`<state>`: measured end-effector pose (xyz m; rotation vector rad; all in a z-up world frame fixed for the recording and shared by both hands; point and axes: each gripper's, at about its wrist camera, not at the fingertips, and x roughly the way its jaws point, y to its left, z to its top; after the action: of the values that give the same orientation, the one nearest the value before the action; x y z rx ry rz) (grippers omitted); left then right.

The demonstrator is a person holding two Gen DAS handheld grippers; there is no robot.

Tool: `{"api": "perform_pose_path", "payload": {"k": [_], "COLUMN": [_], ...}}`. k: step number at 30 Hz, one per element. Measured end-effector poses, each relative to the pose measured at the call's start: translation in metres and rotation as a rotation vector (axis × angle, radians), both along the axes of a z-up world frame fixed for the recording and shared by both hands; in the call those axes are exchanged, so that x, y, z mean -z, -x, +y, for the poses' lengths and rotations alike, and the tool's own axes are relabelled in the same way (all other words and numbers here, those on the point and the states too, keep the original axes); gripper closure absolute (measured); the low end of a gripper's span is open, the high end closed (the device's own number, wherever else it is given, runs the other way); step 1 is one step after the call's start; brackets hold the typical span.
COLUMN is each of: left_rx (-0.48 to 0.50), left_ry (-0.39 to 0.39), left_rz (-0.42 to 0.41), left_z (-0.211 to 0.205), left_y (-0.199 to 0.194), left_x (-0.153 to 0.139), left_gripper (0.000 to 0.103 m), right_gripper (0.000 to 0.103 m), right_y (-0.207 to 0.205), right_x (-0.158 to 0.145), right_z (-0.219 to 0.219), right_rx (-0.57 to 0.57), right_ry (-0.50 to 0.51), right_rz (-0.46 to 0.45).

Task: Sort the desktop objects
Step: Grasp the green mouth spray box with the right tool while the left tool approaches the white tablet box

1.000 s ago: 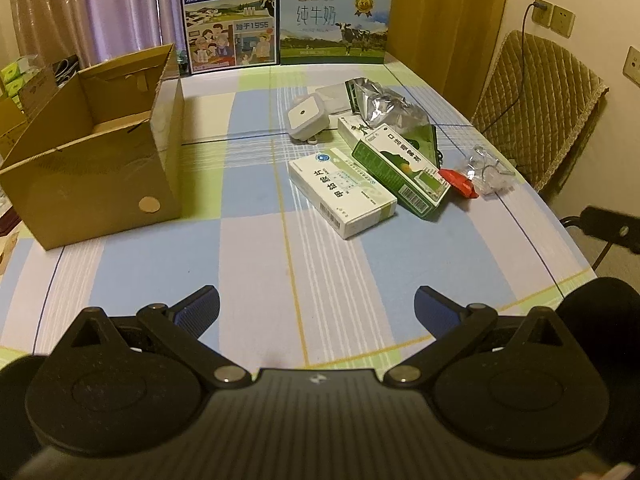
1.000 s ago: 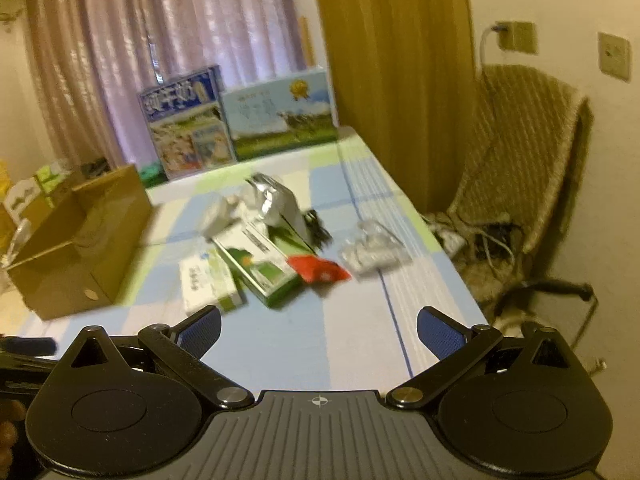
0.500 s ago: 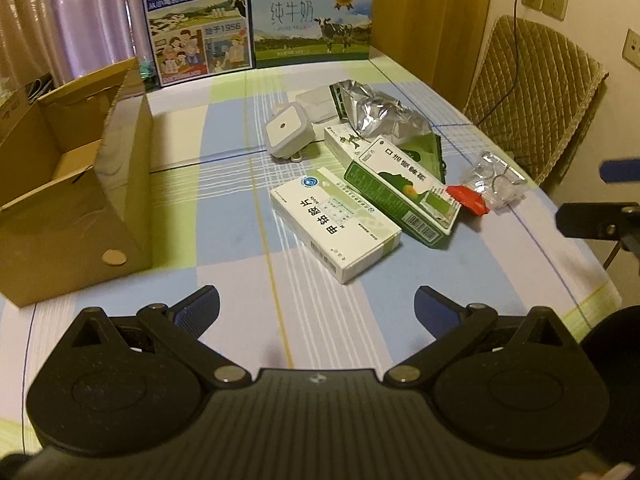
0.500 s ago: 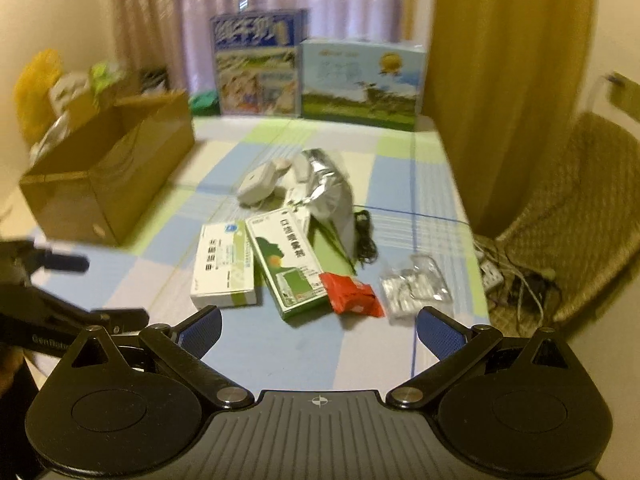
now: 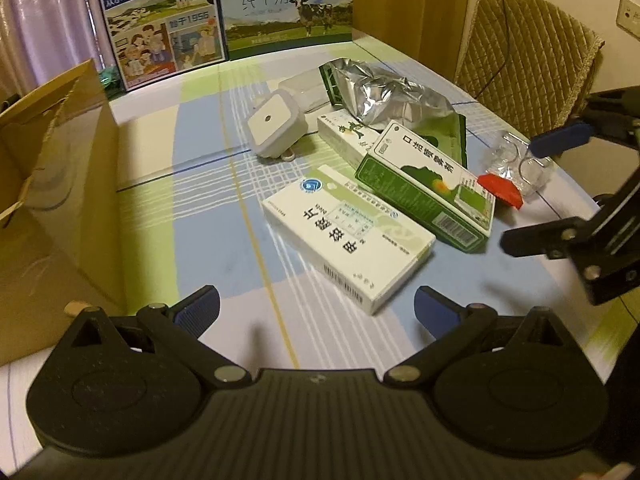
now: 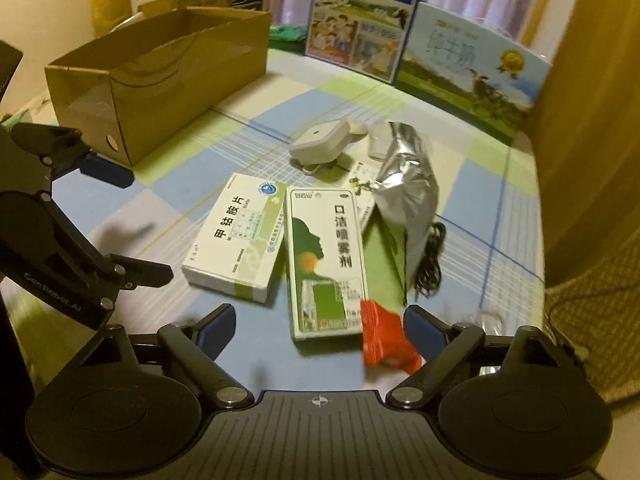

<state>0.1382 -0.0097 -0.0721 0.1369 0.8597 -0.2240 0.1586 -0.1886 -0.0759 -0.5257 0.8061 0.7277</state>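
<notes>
Both wrist views face the same table (image 5: 192, 184) clutter from opposite sides.

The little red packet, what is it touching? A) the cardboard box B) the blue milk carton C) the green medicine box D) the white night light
C: the red packet lies against the near corner of the green medicine box, far from the cardboard box, and the left wrist view shows the same.
</notes>
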Motion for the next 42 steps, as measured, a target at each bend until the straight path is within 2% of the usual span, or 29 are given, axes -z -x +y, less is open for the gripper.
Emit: {"api": "perform_pose_path", "payload": {"k": [5, 9, 14, 17, 24, 27, 30, 35, 39, 42], "left_rx": [0.016, 0.035, 0.030, 0.019, 0.025, 0.022, 0.021, 0.008, 0.015, 0.037], "left_ry": [0.025, 0.030, 0.060, 0.086, 0.072, 0.069, 0.074, 0.072, 0.054, 0.036], "left_rz": [-0.016, -0.027, -0.013, -0.005, -0.023, -0.030, -0.029, -0.022, -0.032, -0.032], "left_z": [0.003, 0.004, 0.007, 0.010, 0.013, 0.016, 0.020, 0.021, 0.015, 0.009], "left_y": [-0.011, -0.012, -0.012, -0.013, -0.010, -0.008, -0.007, -0.012, -0.021, -0.029], "left_x": [0.007, 0.009, 0.014, 0.014, 0.012, 0.010, 0.011, 0.013, 0.018, 0.023], "left_gripper": [0.001, 0.001, 0.001, 0.001, 0.001, 0.001, 0.001, 0.001, 0.002, 0.009], "right_gripper": [0.022, 0.033, 0.038, 0.048, 0.049, 0.050, 0.050, 0.050, 0.050, 0.050], "right_y": [-0.018, -0.030, -0.034, -0.036, -0.032, -0.027, -0.026, -0.024, -0.023, -0.022], "right_x": [0.016, 0.027, 0.031, 0.032, 0.029, 0.027, 0.025, 0.027, 0.029, 0.029], "right_z": [0.013, 0.020, 0.025, 0.027, 0.037, 0.041, 0.038, 0.027, 0.019, 0.016], "right_rx": [-0.041, -0.041, -0.029, -0.010, 0.050, 0.071, 0.131, 0.271, 0.322, 0.336], "right_ry": [0.026, 0.040, 0.055, 0.055, 0.041, -0.003, -0.089, -0.116, -0.144, -0.168], "right_rz": [0.009, 0.032, 0.039, 0.058, 0.113, 0.177, 0.270, 0.256, 0.230, 0.219]}}
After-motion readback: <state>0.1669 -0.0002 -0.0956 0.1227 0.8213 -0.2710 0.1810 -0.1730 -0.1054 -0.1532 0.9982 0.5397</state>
